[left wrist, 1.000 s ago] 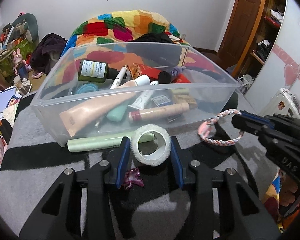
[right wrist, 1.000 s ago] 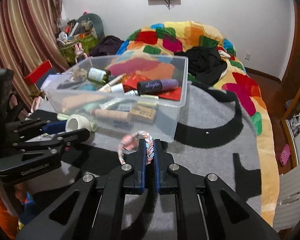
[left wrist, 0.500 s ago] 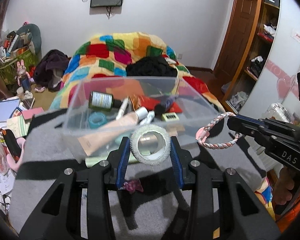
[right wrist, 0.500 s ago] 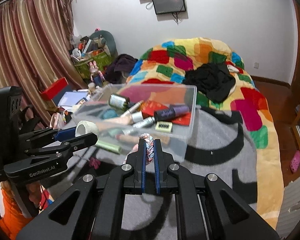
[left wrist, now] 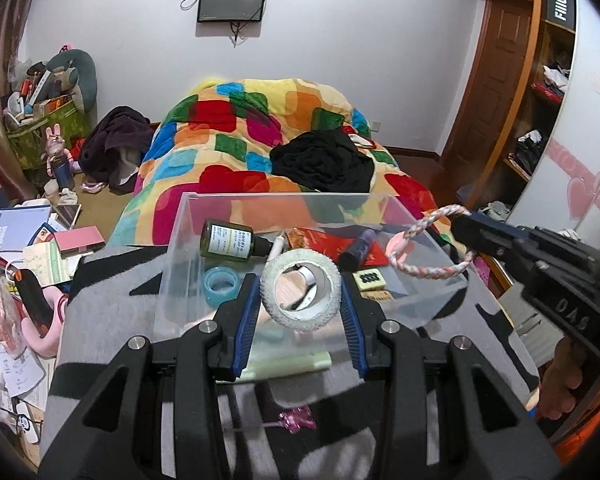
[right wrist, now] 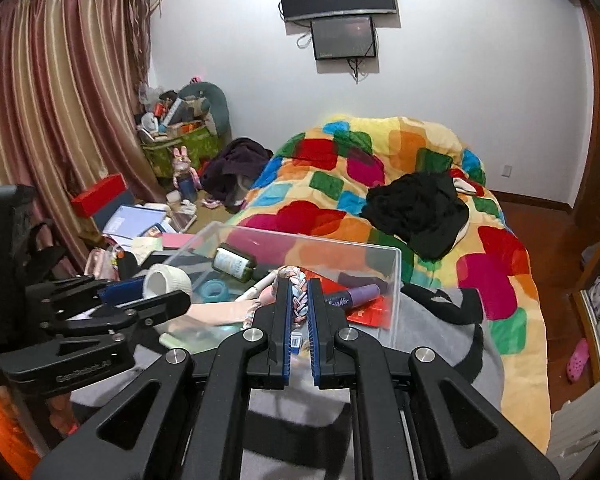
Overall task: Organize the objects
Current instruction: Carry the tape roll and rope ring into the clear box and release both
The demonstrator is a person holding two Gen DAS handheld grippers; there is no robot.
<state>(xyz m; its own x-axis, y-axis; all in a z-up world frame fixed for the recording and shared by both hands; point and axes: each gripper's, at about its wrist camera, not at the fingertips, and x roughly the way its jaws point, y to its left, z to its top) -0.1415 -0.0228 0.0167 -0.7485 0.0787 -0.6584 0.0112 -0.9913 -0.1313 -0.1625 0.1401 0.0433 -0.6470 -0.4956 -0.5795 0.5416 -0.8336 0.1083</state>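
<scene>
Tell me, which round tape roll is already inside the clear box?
The small blue tape roll lies in the clear plastic box; the white one is gripped by the left gripper.

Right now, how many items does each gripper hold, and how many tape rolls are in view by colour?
Left gripper: 1, white tape roll
Right gripper: 1, pink-white braided rope ring
White tape rolls: 1
Blue tape rolls in clear plastic bin: 1
Total tape rolls: 2

Both grippers have come up off the grey-and-black blanket (left wrist: 112, 320) since a second ago. The left gripper (left wrist: 300, 300) has carried the white tape roll (left wrist: 300, 296) from the blanket, by the clear bin's (left wrist: 188, 216) near wall, up over the bin's near edge. The right gripper (right wrist: 298, 300) has lifted the braided rope ring (left wrist: 428, 240) from beside the bin's right corner to above its right side.
</scene>
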